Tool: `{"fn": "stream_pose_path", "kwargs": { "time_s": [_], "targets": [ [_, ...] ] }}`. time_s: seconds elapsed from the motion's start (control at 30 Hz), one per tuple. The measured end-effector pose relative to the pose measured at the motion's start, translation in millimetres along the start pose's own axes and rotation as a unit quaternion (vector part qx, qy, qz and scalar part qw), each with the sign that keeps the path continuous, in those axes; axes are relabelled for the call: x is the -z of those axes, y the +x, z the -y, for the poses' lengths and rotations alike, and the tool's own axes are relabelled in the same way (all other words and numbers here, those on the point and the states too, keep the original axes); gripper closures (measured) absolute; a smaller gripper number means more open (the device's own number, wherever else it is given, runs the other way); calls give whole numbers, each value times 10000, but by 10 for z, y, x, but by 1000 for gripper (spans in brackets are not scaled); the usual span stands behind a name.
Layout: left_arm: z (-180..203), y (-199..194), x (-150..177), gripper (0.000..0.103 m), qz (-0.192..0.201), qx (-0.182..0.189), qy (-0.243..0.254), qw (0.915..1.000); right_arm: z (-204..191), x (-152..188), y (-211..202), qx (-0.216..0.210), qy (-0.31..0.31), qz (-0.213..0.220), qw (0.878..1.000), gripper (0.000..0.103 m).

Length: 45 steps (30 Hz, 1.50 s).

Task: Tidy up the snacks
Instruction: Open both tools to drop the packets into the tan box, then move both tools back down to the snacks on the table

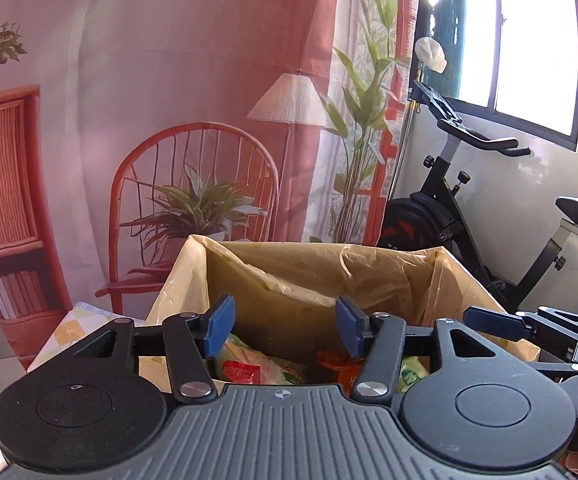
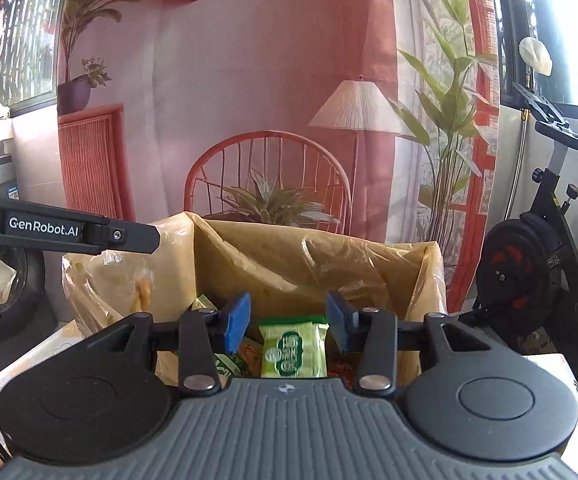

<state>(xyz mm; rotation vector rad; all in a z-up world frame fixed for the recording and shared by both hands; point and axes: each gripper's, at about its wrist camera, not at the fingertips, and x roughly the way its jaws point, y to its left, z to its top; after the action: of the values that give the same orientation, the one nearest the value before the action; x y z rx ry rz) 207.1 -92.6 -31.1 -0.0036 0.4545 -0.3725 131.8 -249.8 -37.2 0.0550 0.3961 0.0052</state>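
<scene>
Snacks sit low in the lined box (image 2: 321, 256), and both tools hang right over its mouth, which looks like the reach-in stage of the sorting job. The left tongs (image 1: 281, 330) are spread wide with nothing between the blue pads (image 1: 220, 325), poised above a red-and-yellow packet (image 1: 245, 368) and an orange packet (image 1: 339, 368) at the bottom. The right tongs (image 2: 287, 326) are open just as wide and empty, framing a pale green packet (image 2: 291, 350) that stands on edge, its green round logo facing up; the lettering is too small to read. The box wears a loose yellowish plastic liner, folded over the rim, probably to keep the cardboard clean. One clear bit of writing: "GenRobot.AI" on the arm of the left tool (image 2: 65, 232). The box stands on a patterned bench (image 1: 71, 330).
</scene>
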Motion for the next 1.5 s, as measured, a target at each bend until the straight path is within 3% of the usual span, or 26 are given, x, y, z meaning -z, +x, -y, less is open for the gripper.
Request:
{"fn": "stream_pose_path", "kwargs": {
  "time_s": [0.07, 0.23, 0.5, 0.7, 0.83, 1.07, 1.23, 1.5],
  "targets": [
    [-107, -30, 18, 43, -121, 13, -136, 9998, 3, 29, -78, -106, -49, 41, 9999, 48],
    [-383, -309, 81, 37, -331, -150, -324, 9988, -49, 71, -322, -398, -224, 192, 9988, 26],
    [-788, -947, 237, 29, -238, -300, -500, 9980, -59, 168, -584, -744, 264, 220, 9966, 19],
    [-993, -1233, 641, 29, -383, -632, -480, 9961, -201, 417, -694, -899, 304, 101, 9954, 19],
    [-1118, -1300, 1011, 29, -653, -765, -643, 9929, -379, 757, -709, -1021, 161, -240, 9944, 23],
    [-1176, -1287, 1536, 29, -913, -926, -753, 9886, -542, 1416, -644, -1033, 291, -1197, 9870, 32],
    [-1119, -1292, 1752, 29, -930, -1065, -622, 9880, -581, 1591, -637, -1017, 395, -1544, 9820, 32],
    [-1024, -1292, 1891, 29, -980, -1200, -549, 9864, -605, 1744, -604, -557, 197, -1991, 9782, 33]
  ]
}}
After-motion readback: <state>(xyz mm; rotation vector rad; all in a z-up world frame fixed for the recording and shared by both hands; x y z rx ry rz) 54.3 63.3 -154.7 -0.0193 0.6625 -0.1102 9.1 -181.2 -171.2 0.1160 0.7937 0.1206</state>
